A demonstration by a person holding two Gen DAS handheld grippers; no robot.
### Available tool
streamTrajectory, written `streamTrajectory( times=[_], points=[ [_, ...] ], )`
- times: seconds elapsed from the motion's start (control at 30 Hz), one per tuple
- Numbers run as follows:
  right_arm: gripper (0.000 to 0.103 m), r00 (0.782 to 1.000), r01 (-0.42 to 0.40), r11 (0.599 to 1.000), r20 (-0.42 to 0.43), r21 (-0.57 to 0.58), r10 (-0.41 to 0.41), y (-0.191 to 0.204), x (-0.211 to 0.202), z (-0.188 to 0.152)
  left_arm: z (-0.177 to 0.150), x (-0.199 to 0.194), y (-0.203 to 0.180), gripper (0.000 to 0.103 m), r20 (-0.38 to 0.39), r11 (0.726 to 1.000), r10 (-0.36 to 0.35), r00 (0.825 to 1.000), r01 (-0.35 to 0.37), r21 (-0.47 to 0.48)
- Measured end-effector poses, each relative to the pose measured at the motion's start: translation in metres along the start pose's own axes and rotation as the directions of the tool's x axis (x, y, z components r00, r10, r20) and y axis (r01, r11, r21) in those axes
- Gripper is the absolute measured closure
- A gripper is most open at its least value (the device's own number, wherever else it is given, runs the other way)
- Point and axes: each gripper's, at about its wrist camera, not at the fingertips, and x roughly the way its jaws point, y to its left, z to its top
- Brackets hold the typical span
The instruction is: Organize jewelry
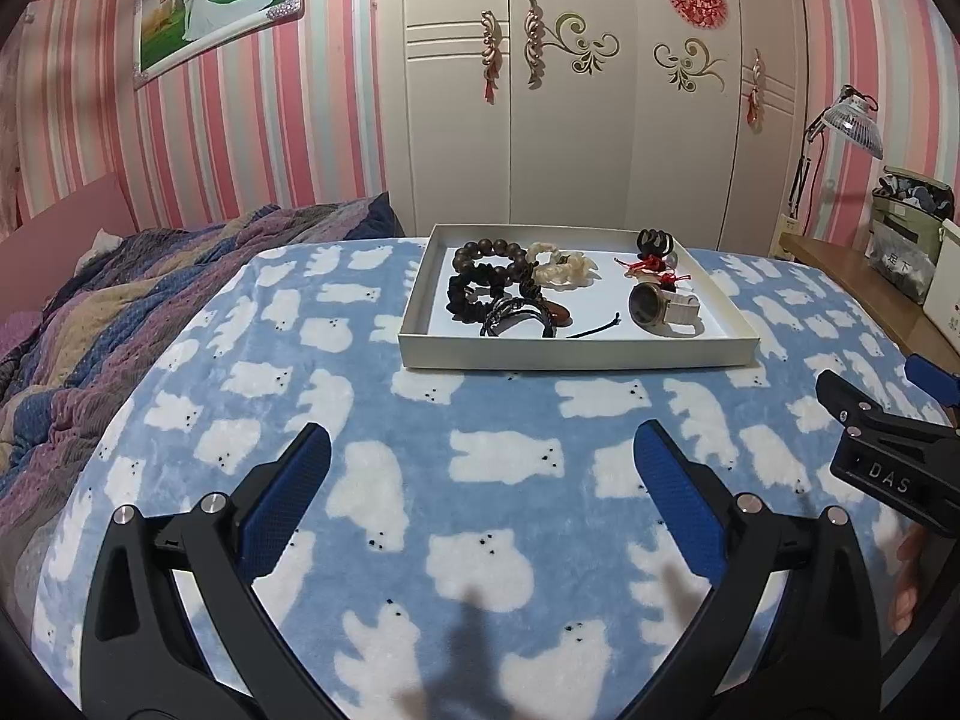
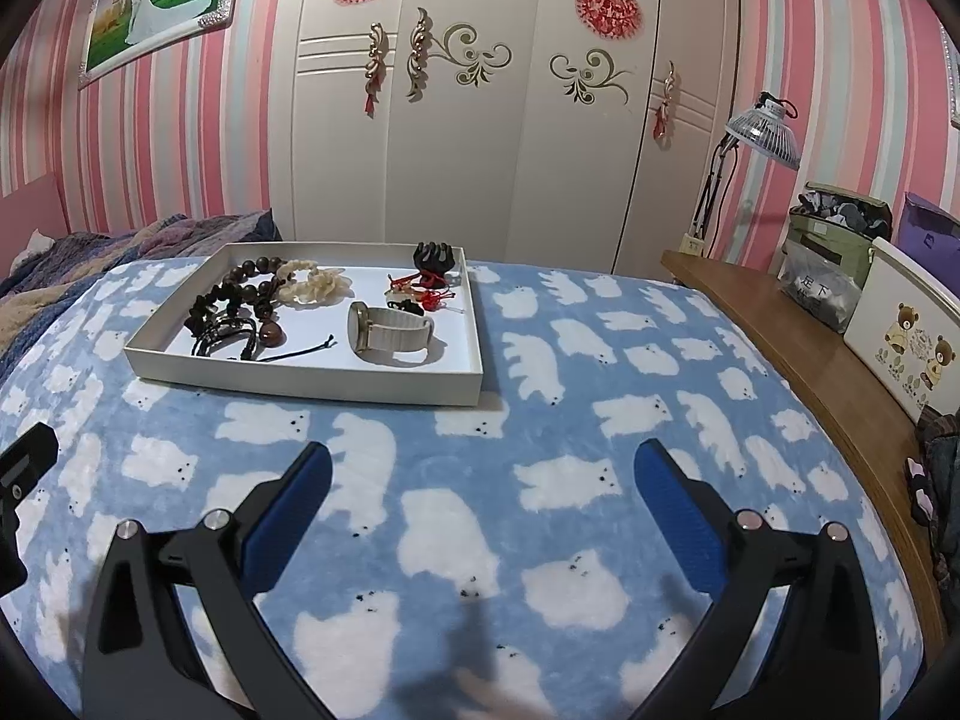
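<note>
White "DAS" lettering on the right gripper (image 1: 888,480); both it and left gripper (image 1: 480,450) wide apart, empty.

The walls (image 2: 810,90) have vertical stripes in pink, white and pale blue, and a framed wedding photo (image 1: 210,0) hangs on the left. At the back stands a cream wardrobe (image 2: 480,120) with gold ornaments and two red paper cuttings. A blue blanket (image 2: 600,420) with white bears covers the bed, beside a wooden shelf (image 2: 810,360) and a lamp (image 2: 762,126).
</note>
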Motion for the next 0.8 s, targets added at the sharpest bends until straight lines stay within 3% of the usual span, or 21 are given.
streamTrajectory(
  times=[0.8],
  points=[
    [0.002, 1.0, -0.001, 1.0, -0.011, 0.005, 0.001, -0.0005, 0.0004, -0.0017, -0.0016, -0.0066, -0.0021, 0.003, 0.019, 1.0, 0.011, 1.0, -0.011, 0.003]
  ],
)
